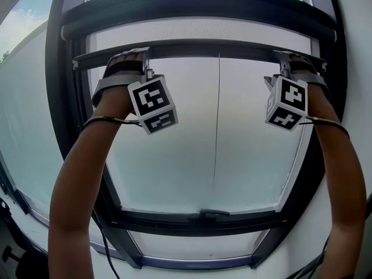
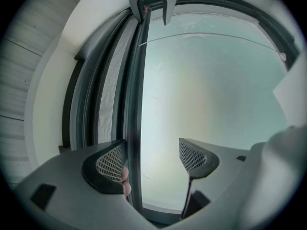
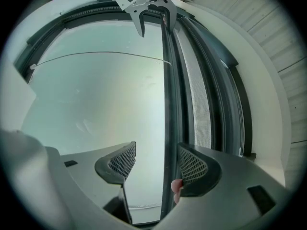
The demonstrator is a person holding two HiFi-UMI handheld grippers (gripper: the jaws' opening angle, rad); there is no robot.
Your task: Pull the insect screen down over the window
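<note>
Insect screen (image 1: pixel 203 31) is barely out: a narrow strip of mesh shows under the dark roller housing (image 1: pixel 197 10) at the top of the window. Its pull bar (image 1: pixel 215 48) sits high, level, well above the sill.

Left gripper (image 2: pixel 148 159): jaws apart, bar (image 2: pixel 136 80) runs between them, tight against one pad, other pad clear.

Right gripper (image 3: pixel 156 164): the same, jaws apart, bar (image 3: pixel 169 104) against one pad.

Fingertips (image 2: pixel 125 176) show behind the bar at each gripper.

A thin cord (image 1: pixel 216 121) hangs from the bar's middle over the glass (image 1: pixel 250 156). Handle (image 1: pixel 212 214) on the lower frame.
</note>
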